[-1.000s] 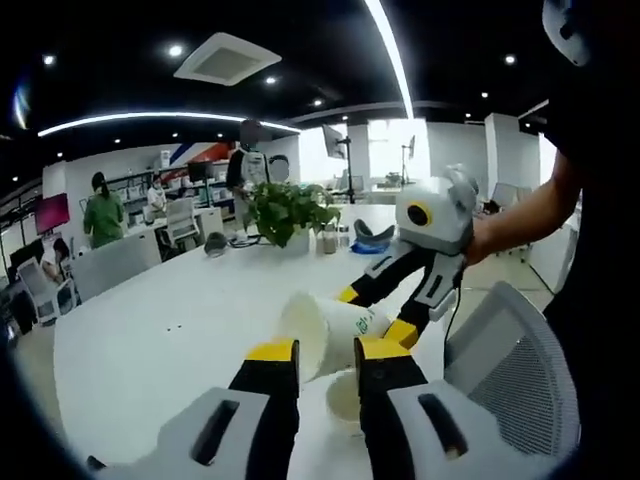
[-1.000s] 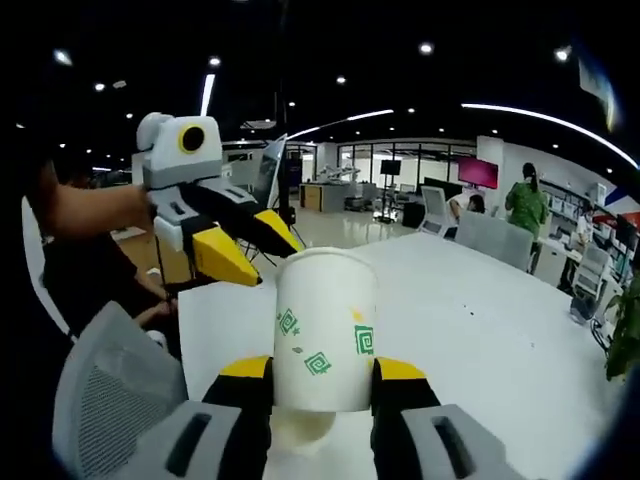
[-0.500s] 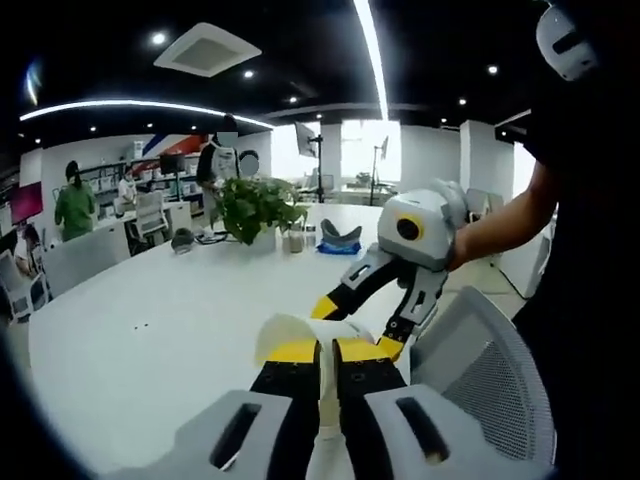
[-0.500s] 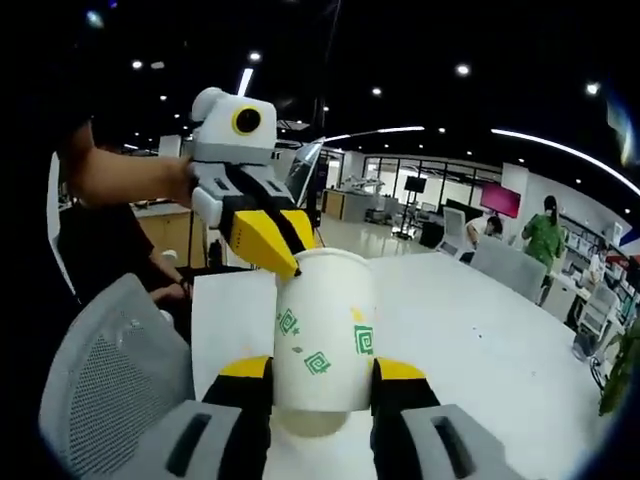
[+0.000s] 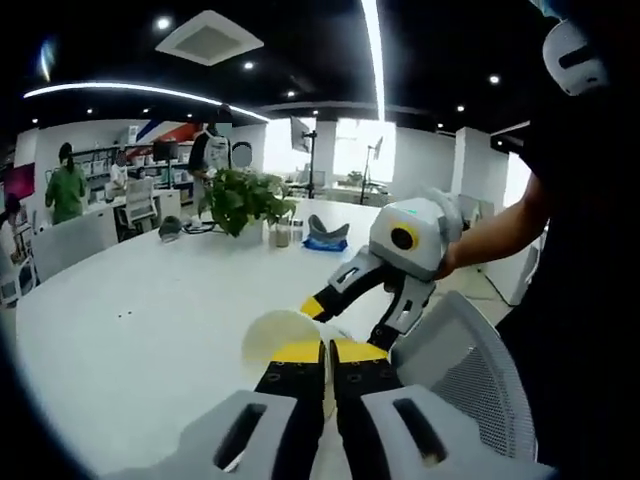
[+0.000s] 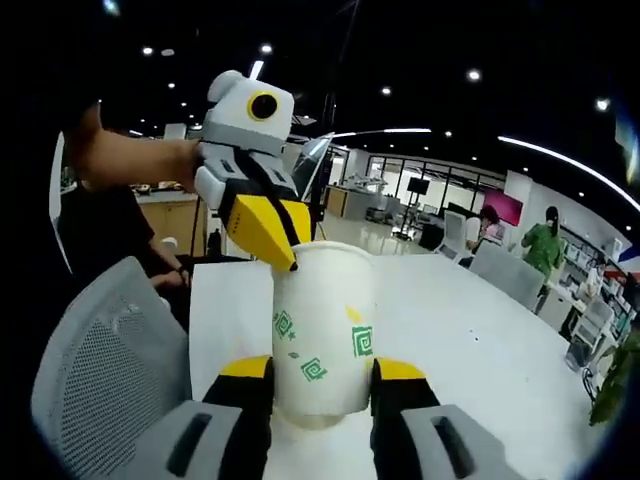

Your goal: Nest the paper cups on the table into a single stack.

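A white paper cup (image 6: 322, 320) with green marks stands upright between the jaws of my right gripper (image 6: 322, 368), which is shut on its lower half. My left gripper (image 6: 287, 258) comes in from the upper left, its yellow jaws pinched together on the cup's top rim. In the left gripper view my left gripper (image 5: 329, 350) is shut with a thin strip of white cup wall between its tips. The cup's round rim (image 5: 272, 330) shows just beyond them. My right gripper (image 5: 345, 322) reaches in from the right, held by a person's hand.
A long white table (image 5: 150, 300) stretches away, with a potted plant (image 5: 245, 198) and small items at its far end. A grey mesh chair (image 5: 470, 370) stands close on the right. People stand in the office behind.
My left gripper's jaws, open a second ago, have shut on the cup's rim. The right gripper still holds the cup. Both views have shifted slightly.
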{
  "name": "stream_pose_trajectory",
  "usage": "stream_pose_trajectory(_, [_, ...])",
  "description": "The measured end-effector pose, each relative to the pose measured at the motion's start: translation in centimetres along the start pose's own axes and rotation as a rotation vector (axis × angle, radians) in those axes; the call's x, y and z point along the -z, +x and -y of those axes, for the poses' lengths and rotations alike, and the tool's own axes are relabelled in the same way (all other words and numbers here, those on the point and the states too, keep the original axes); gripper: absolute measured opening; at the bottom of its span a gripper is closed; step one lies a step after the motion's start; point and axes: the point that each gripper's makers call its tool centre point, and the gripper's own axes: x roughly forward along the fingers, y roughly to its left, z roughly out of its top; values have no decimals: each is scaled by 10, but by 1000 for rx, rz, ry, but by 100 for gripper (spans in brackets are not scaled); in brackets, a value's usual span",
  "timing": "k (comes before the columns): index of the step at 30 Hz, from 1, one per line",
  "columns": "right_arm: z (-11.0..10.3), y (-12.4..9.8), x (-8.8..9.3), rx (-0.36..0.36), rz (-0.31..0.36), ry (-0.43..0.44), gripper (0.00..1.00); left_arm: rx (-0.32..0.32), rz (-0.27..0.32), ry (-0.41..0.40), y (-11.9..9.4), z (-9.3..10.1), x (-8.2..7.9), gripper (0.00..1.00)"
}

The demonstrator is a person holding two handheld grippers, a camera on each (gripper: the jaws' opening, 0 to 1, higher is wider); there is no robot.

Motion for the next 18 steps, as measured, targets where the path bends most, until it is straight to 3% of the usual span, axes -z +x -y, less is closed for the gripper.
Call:
stream_pose_trajectory(12, [-3,-12,14,9,-16,89,47,-10,-111,83,3,3,17,0])
stream_pose_trajectory(18, [-6,-16,24,21,-31,119,47,-4,-196,162,12,3,35,0])
